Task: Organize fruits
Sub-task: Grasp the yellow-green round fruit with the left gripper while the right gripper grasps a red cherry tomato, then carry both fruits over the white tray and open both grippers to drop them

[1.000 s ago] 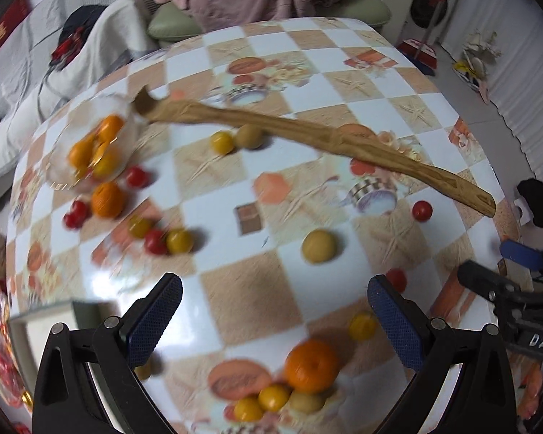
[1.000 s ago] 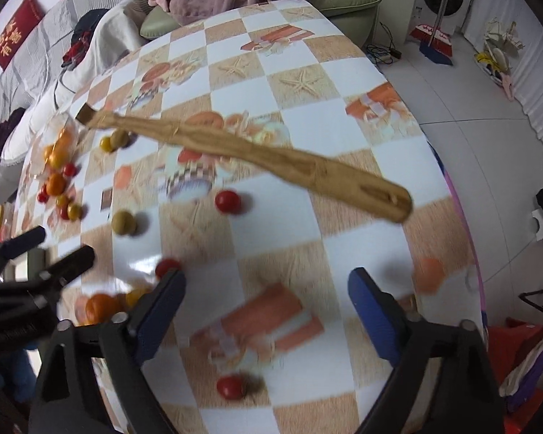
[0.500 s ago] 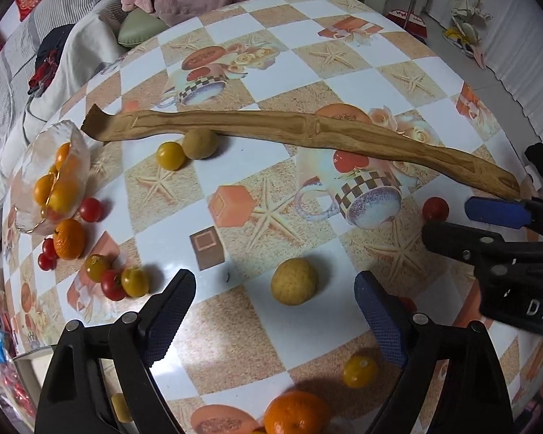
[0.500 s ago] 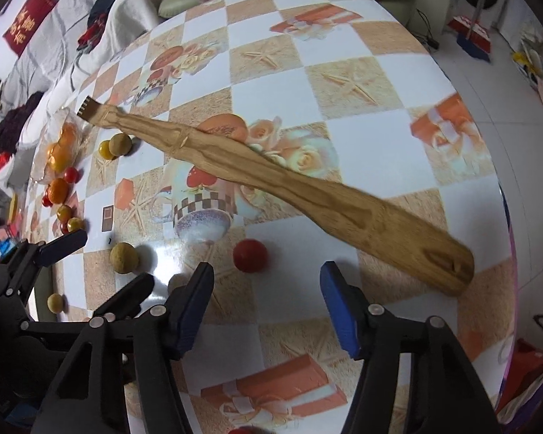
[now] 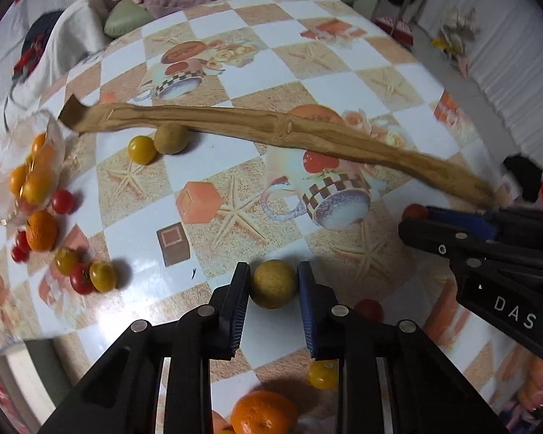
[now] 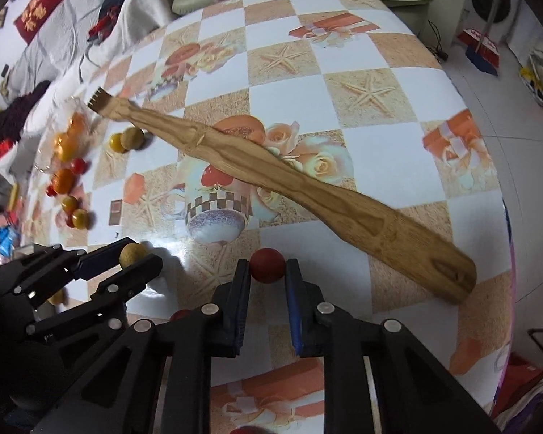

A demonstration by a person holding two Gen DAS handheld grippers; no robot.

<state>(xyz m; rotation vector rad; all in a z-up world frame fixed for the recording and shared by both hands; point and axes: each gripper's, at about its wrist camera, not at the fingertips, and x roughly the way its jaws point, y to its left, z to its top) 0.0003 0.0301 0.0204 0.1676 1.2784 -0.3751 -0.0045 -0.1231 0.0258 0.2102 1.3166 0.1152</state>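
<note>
My left gripper (image 5: pixel 273 285) is shut on a tan-yellow round fruit (image 5: pixel 273 288) that sits on the patterned table (image 5: pixel 235 72). My right gripper (image 6: pixel 268 271) is shut on a red cherry tomato (image 6: pixel 267 264) on the same table. The right gripper also shows at the right of the left wrist view (image 5: pixel 452 224), and the left gripper shows at the left of the right wrist view (image 6: pixel 126 264). More small fruits lie at the left: an orange (image 5: pixel 41 230), red tomatoes (image 5: pixel 62 201) and yellow ones (image 5: pixel 103 276).
A long wooden back scratcher (image 5: pixel 271 130) lies across the table, with a yellow fruit (image 5: pixel 142 149) and a tan one (image 5: pixel 171 139) against it. A clear bag of oranges (image 5: pixel 32 173) sits at the left edge. An orange (image 5: pixel 264 412) and a yellow fruit (image 5: pixel 322 374) lie near me.
Both grippers moved forward and down and went from open to shut: the left around the tan fruit, the right around the red tomato.
</note>
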